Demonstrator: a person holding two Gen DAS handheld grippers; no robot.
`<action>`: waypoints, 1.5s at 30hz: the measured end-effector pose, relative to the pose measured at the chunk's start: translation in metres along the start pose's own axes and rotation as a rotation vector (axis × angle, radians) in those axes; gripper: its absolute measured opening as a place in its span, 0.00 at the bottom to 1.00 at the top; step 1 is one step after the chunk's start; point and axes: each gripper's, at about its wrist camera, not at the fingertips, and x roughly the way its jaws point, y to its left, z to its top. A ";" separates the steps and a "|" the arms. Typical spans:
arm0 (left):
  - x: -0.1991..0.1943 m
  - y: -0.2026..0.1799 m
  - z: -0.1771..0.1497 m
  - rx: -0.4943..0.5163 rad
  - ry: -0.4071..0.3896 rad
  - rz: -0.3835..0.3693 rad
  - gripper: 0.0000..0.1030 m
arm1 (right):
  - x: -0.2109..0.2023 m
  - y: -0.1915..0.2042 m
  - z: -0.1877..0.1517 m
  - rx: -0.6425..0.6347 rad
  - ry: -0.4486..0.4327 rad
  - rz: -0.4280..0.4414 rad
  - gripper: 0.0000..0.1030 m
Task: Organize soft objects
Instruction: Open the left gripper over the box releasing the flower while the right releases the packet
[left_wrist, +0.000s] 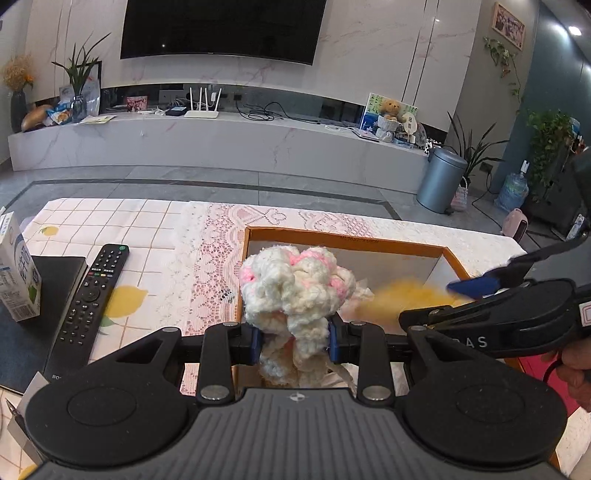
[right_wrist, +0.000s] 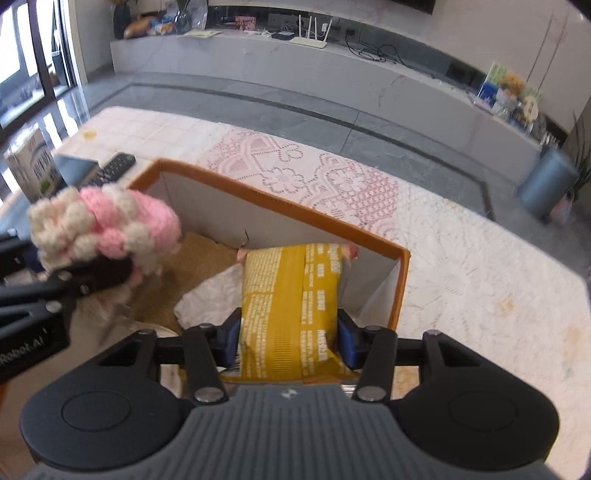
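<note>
Left wrist view is showing the left gripper (left_wrist: 295, 339) squeezing a fluffy white and pink yarn toy (left_wrist: 295, 288), holding it up over the orange box (left_wrist: 369, 236). A remote (left_wrist: 92, 295) is lying on the table (left_wrist: 147, 221) nearby.

Right wrist view is showing the right gripper (right_wrist: 290, 339) pinching a yellow packet (right_wrist: 291, 295), which is hanging over the same box (right_wrist: 280, 203). The yarn toy (right_wrist: 103, 229) is sitting to its left.

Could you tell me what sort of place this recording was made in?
Most likely a home living room: a wall-mounted television above a long marble media console, and a remote control on a tablecloth-covered table.
</note>
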 end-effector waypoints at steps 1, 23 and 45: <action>-0.001 -0.001 0.000 -0.003 0.003 -0.007 0.36 | -0.004 0.001 0.000 -0.016 -0.009 -0.023 0.69; 0.016 -0.039 -0.011 0.080 0.068 0.003 0.36 | -0.107 0.008 -0.023 -0.116 -0.035 -0.068 0.78; -0.004 -0.038 -0.005 0.004 0.051 0.014 0.90 | -0.125 -0.006 -0.038 -0.069 -0.008 -0.080 0.70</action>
